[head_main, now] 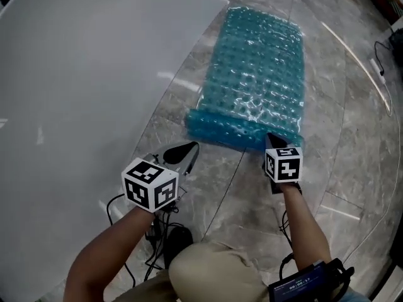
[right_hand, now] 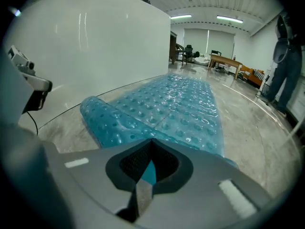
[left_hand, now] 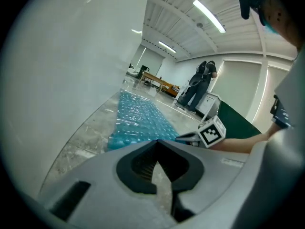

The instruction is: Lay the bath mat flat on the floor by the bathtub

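Note:
A blue bubbled bath mat (head_main: pixel 258 74) lies along the floor beside the white bathtub wall (head_main: pixel 82 61). Most of it is flat, but its near end is rolled over in a fold (head_main: pixel 220 129). My right gripper (head_main: pixel 271 138) is at the fold's near right corner, shut, with blue mat edge showing between its jaws (right_hand: pixel 152 141). My left gripper (head_main: pixel 191 158) hangs shut and empty just short of the fold's left end, above bare floor. From the left gripper view the mat (left_hand: pixel 138 118) stretches ahead, with my right gripper (left_hand: pixel 188 138) at its near edge.
Marble floor tiles (head_main: pixel 340 162) surround the mat. Black cables (head_main: pixel 154 238) trail by my left wrist, and another cable (head_main: pixel 381 68) runs at the far right. A person (left_hand: pixel 202 82) stands far off near a white unit; tables (right_hand: pixel 228 63) line the back.

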{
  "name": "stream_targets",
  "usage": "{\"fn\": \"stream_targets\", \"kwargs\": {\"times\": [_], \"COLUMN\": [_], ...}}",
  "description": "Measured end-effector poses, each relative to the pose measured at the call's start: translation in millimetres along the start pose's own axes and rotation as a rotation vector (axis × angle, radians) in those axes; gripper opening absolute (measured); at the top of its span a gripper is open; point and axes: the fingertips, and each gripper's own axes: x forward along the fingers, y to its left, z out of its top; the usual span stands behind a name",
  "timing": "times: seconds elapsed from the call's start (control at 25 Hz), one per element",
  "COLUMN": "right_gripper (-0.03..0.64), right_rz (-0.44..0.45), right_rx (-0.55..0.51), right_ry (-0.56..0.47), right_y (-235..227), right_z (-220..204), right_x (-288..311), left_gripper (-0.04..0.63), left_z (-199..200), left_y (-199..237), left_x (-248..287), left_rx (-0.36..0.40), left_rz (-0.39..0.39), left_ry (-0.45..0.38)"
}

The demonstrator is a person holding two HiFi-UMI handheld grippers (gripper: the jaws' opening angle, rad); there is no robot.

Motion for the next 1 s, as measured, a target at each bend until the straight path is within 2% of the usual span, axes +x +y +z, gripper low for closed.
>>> {"fn": "stream_targets", "kwargs": {"times": [0.16,0.32,0.44,0.52,0.56,0.64,0.76,0.88,1.0], "right_gripper": [0.008,0.008,0.008,0.008,0.008,0.008,0.008,0.008,0.008], "right_rz": [-0.004,0.051,0.189,0.269,0.275,0.221,0.138,0.116,0.117], "right_rx": [0.043,0.069,0.121,0.123,0.106,0.059,0.022,0.011,0.021], "right_ry": [0.012,0.046,0.128,0.075,0.021,-0.055,-0.029,0.011,0.026], "right_y": [18.0,35.9,60.2,74.1,74.7,64.3,50.3,53.6,61.5], "right_z": [-20.5,-57.5,-76.9,-58.4,-43.8,-23.2,-23.8,-34.8,-50.9], "right_x": [-10.3,-23.9,-36.6,-50.7,-57.3,-61.3,-40.9,-30.7,-38.2], "left_gripper": [0.009,0.009,0.008,0.008,0.008,0.008,0.009,0.008,0.008], "left_z": [7.7,-15.2,-38.7,-57.1,-67.9,-90.5,-108.7,-96.9,-71.8], "left_y": [5.8,3.6,15.5,20.5,18.5,7.9,-4.6,-14.6,-30.9], "left_x": [57.2,91.0,99.7,96.1,91.6,79.9,63.5,50.9,47.8], "left_rx": [-0.032,-0.020,-0.038,-0.064,-0.079,-0.096,-0.089,-0.094,-0.019], "left_rz": [0.002,-0.012,0.010,0.019,0.017,0.002,-0.014,-0.014,-0.040], "left_ry": [-0.046,0.018,0.075,0.124,0.148,0.189,0.201,0.130,0.062]}}
